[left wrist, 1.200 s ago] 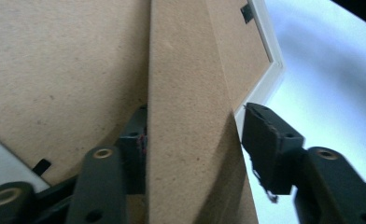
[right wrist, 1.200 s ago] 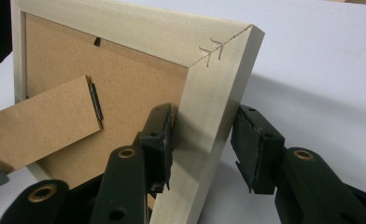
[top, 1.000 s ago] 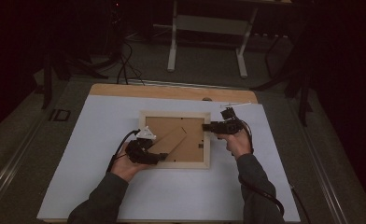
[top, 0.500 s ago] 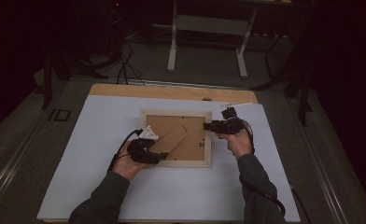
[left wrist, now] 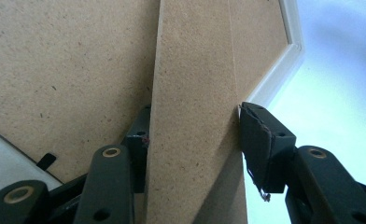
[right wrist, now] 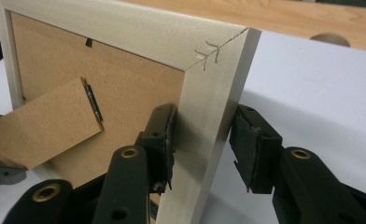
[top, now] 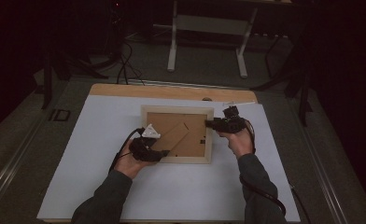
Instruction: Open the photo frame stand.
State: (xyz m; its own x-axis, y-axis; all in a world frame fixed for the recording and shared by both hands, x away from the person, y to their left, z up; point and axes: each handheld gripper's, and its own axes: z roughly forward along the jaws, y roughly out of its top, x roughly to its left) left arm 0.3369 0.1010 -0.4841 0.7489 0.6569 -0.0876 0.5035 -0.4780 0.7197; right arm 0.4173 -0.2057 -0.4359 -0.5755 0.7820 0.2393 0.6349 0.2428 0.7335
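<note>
High view: left claw (top: 164,152) pinches the stand (left wrist: 195,140); right claw (top: 208,123) has just been closing, frame (right wrist: 209,135) rail between; next, swing the stand out carefully.

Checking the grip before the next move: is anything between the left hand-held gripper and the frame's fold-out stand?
Nothing visible: the left hand-held gripper already straddles the fold-out stand, its pads at both edges.
</note>
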